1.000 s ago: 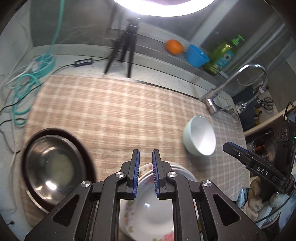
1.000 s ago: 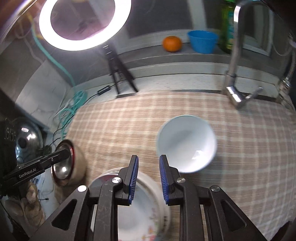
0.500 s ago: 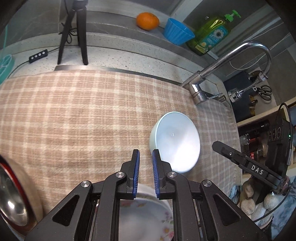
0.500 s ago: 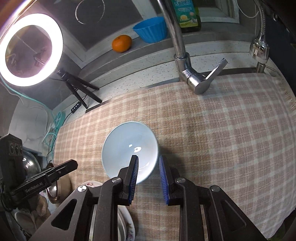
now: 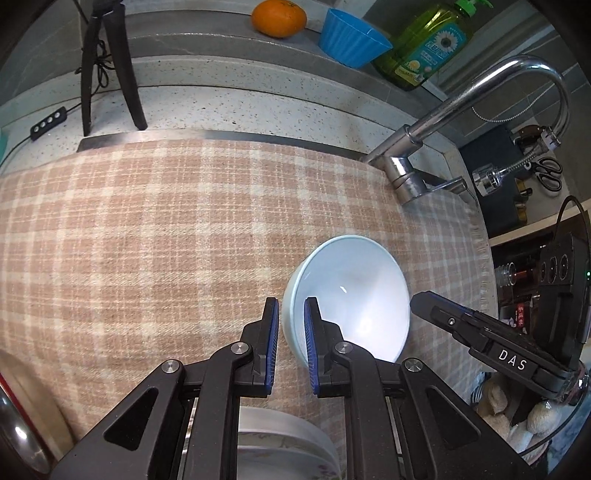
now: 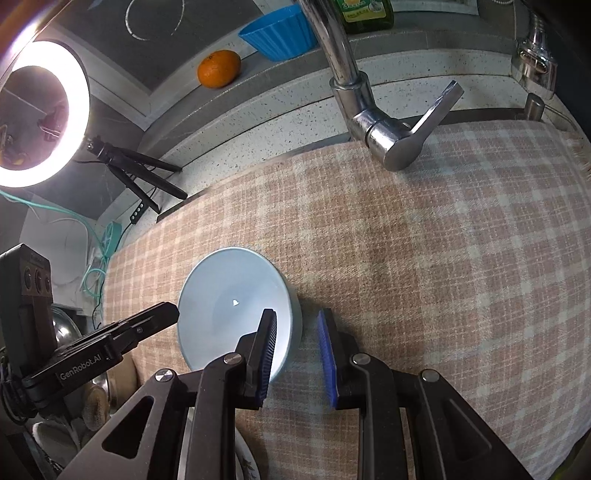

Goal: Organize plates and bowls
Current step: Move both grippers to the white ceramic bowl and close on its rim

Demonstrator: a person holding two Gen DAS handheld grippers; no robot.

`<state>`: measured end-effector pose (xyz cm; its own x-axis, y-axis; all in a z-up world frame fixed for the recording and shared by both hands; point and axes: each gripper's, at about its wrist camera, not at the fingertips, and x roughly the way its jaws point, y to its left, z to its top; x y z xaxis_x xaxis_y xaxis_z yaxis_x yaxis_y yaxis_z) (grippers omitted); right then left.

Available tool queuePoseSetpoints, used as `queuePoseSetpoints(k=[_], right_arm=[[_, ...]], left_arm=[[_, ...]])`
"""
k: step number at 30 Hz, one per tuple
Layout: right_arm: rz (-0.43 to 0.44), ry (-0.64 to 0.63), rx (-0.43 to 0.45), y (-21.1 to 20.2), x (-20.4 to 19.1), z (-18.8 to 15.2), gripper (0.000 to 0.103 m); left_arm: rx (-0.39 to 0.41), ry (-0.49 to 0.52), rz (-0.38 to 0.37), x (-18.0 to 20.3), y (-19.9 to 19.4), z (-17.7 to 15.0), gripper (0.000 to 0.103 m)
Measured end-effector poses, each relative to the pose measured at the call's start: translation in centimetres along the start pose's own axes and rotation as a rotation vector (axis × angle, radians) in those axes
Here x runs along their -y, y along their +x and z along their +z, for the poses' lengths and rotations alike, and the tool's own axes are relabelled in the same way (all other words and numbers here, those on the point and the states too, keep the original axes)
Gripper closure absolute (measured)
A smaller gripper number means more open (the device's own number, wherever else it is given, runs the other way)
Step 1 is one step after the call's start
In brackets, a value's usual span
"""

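Both tools straddle opposite rims of the pale bowl [image 5: 351, 295] without gripping.

You have a pale blue-white bowl [image 5: 351, 295] on a tan-and-cream checked cloth [image 5: 147, 240]. Far back sit an orange fruit [image 5: 279, 16], a bright blue ribbed cup [image 5: 351, 38] and a green bottle [image 5: 424, 48] (daisy label). Nearest you, a white plate [image 5: 280, 443] shows floral edging.
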<state>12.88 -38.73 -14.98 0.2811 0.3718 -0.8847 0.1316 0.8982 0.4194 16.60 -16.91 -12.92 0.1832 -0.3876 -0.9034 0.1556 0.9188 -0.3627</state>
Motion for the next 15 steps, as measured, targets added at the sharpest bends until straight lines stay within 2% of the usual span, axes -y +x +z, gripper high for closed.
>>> queuePoseSetpoints(k=[6,15], right_arm=[[-0.009,-0.012,-0.019,0.6,-0.1,-0.1,0.082],[-0.018,-0.028,-0.045,1.6,-0.7,0.0,0.092]], left_arm=[[-0.016,0.008,0.007,0.2,0.9,0.2,0.091],[-0.02,0.018,0.019,0.3,1.5,0.3,0.095]])
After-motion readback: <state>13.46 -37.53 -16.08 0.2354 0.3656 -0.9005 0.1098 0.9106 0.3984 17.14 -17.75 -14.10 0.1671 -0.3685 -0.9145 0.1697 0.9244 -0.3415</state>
